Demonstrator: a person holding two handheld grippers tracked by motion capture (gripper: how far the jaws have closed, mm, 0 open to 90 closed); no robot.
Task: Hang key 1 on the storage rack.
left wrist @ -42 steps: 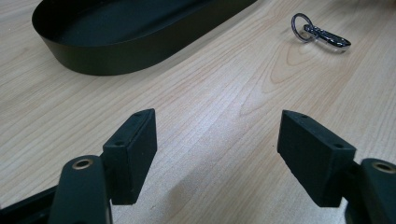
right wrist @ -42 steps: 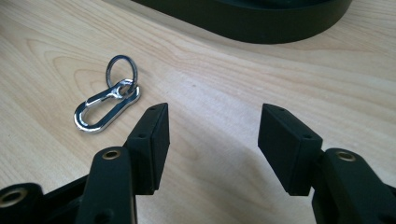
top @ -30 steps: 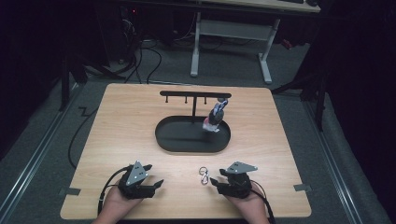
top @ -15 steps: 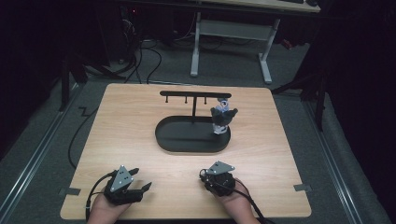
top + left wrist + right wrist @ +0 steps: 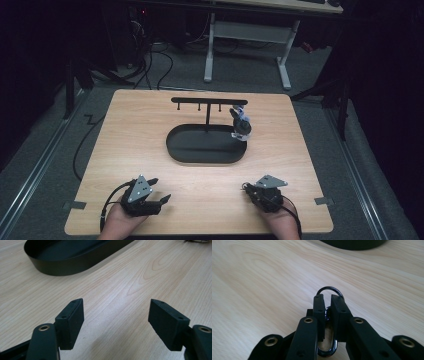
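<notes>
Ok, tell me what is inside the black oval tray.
The black oval tray looks bare inside apart from the stand's post. A keychain hanging from the stand covers its far right rim.

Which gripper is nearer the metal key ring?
Right. The right gripper has its fingers closed on the key ring; the left gripper sits open, well off to its left.

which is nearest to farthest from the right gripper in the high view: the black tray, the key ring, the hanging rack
1. key ring: between the jaws of the right gripper, at the table's near edge.
2. black tray: mid-table, up and left of that gripper.
3. hanging rack: its bar stands over the tray's far side, with a small gadget hanging at its right end.
</notes>
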